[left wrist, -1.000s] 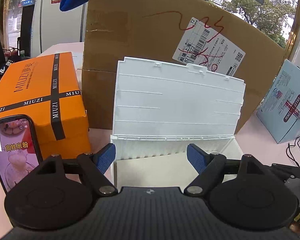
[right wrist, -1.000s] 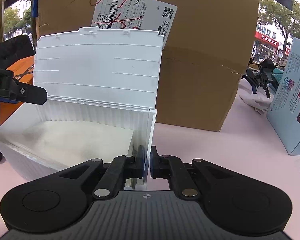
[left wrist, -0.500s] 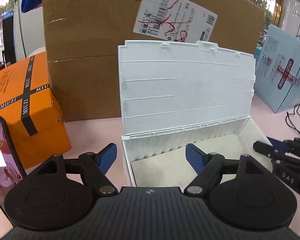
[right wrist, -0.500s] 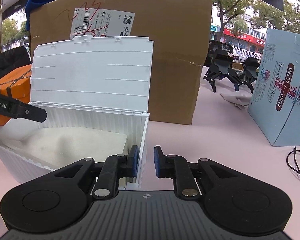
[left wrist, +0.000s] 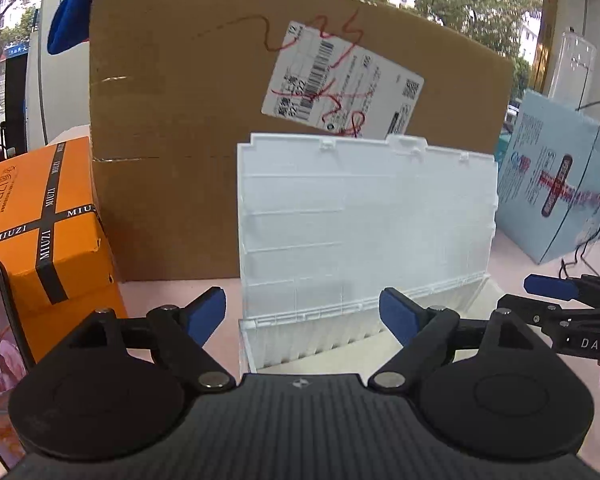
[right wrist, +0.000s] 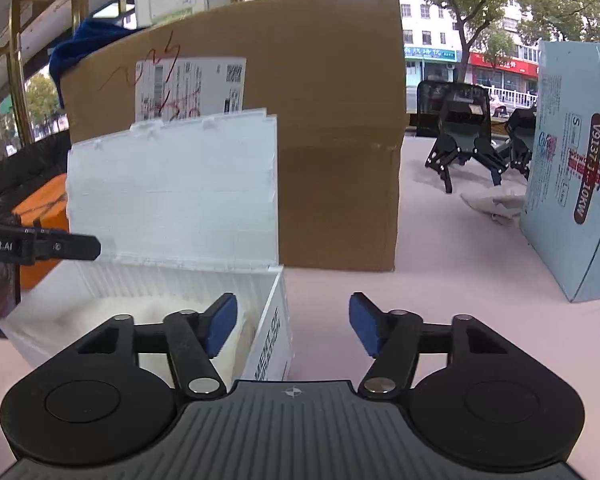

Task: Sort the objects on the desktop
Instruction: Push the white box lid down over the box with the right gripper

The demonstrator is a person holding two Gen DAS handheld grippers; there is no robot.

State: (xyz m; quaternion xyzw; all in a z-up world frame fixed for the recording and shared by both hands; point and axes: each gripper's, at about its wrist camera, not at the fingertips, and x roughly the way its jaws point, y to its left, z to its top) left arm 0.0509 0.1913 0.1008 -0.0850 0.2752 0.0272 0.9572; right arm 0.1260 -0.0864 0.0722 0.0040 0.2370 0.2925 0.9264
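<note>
we've let go of the white storage box (right wrist: 172, 216) wall, right gripper (right wrist: 293, 322) now spread wide where it was pinched shut, left gripper (left wrist: 302, 312) wide too, box open-lidded right against the cardboard carton (left wrist: 180, 152)

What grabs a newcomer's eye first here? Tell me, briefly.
The white box stands open at centre, lid up against the big carton behind it. An orange box sits to its left, a pale blue box to its right. Both hand-held grippers, left and right, are open.
</note>
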